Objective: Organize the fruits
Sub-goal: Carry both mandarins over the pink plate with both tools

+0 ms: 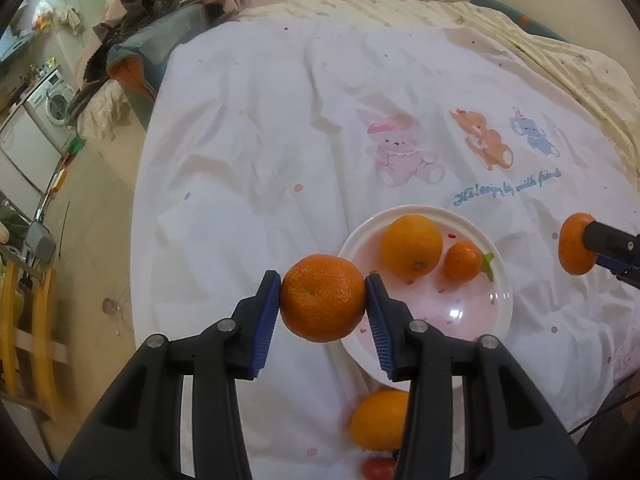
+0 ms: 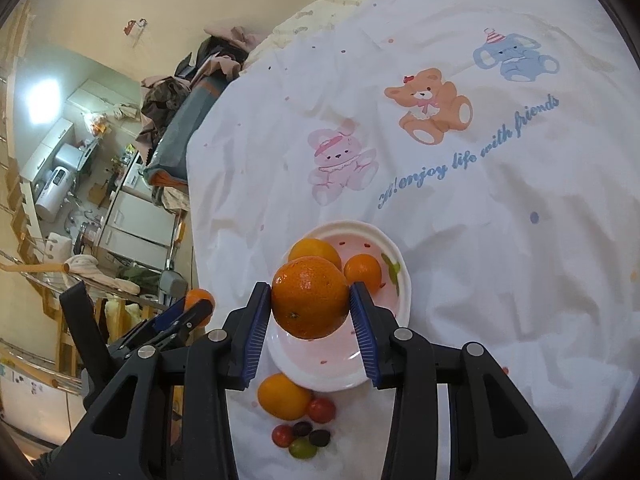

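Where left wrist blocked (partly), grapes (image 2: 305, 439).

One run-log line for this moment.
left gripper: shut on mandarin | right gripper: shut on orange | plate: two fruits | cloth: one orange, small fruits

I am holding my left gripper (image 1: 323, 300) and right gripper (image 2: 310, 306) angled downward, each clamping a fruit between its blue pads.
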### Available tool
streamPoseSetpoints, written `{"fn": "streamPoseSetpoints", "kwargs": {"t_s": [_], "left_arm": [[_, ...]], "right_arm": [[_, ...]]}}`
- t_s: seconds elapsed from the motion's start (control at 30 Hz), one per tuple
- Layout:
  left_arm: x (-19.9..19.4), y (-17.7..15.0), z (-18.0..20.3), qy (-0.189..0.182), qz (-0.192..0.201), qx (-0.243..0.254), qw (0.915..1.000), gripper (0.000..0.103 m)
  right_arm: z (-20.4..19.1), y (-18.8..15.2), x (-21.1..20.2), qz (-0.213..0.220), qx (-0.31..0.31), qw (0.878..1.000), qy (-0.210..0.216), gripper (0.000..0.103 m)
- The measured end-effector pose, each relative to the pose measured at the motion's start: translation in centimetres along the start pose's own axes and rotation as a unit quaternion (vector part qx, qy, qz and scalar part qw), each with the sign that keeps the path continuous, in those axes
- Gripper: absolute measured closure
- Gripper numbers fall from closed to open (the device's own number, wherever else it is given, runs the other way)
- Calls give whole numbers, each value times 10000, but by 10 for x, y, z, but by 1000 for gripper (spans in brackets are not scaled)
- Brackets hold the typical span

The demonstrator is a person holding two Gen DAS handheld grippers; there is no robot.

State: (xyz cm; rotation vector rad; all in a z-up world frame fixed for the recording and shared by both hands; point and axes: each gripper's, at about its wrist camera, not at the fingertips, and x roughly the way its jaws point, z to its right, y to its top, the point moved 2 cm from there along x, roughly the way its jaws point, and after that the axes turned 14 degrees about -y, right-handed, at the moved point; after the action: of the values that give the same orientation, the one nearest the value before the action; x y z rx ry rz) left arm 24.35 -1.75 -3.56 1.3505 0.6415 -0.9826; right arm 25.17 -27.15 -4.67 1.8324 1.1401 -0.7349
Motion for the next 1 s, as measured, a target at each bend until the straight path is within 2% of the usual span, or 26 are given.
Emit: {"fn": "streamPoseSetpoints", "kwargs": {"t_s": [0.13,0.47,0.7,0.83,1.0], "left_arm": [[19,0,-2,-55,-111,32,9999,64],[69,-1,6,-275,-457,231,9983,64],[83,-2,16,-430,-595,343,9967,64],[92,1,18,-436,-548,368,9969,63],[101,-2,19,-468,-703,343,9958,63]], "right_arm": [[-2,9,14,-130,4,9999,30,60],[-9,36,69,-467,-269,9983,-212,60],[-7,38,105,-753,-404,9955,-414,60],[-2,43,112,-725,-262,9961,-438,60],[-2,46,121,-804,-257,9954,-456,60]]}}
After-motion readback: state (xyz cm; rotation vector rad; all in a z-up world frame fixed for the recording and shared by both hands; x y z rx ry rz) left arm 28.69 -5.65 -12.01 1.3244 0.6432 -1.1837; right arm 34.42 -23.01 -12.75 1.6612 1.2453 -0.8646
